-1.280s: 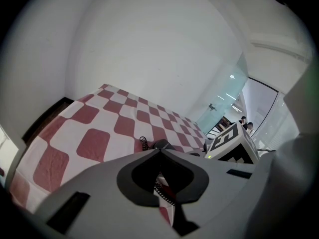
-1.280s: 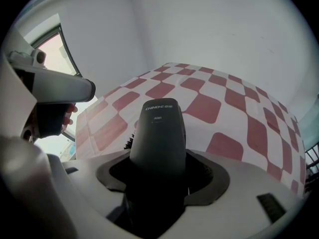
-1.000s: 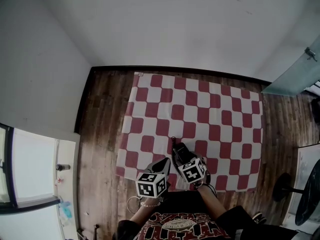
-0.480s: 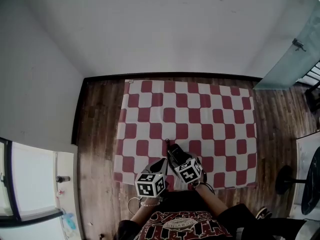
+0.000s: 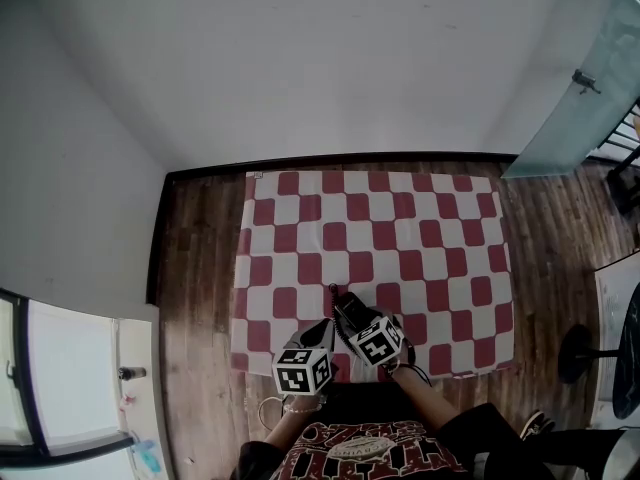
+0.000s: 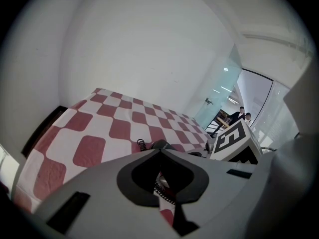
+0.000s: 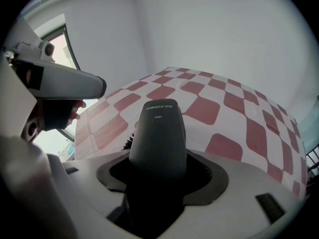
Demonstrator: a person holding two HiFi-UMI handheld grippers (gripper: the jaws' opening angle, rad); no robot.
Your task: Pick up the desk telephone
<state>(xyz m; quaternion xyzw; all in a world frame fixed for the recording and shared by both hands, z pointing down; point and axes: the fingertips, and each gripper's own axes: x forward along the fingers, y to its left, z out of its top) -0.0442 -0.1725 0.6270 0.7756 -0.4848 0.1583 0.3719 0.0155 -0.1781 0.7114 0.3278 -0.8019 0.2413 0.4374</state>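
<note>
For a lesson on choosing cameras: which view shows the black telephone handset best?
The right gripper view: the handset fills the centre, clamped between the jaws, with its printed label visible. The head view shows it only as a small dark shape, too small for detail. The left gripper view shows just a dark bump beyond the jaws.

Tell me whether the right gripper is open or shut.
Shut on the telephone handset: in its own view the right gripper has both jaws closed against the dark body.
</note>
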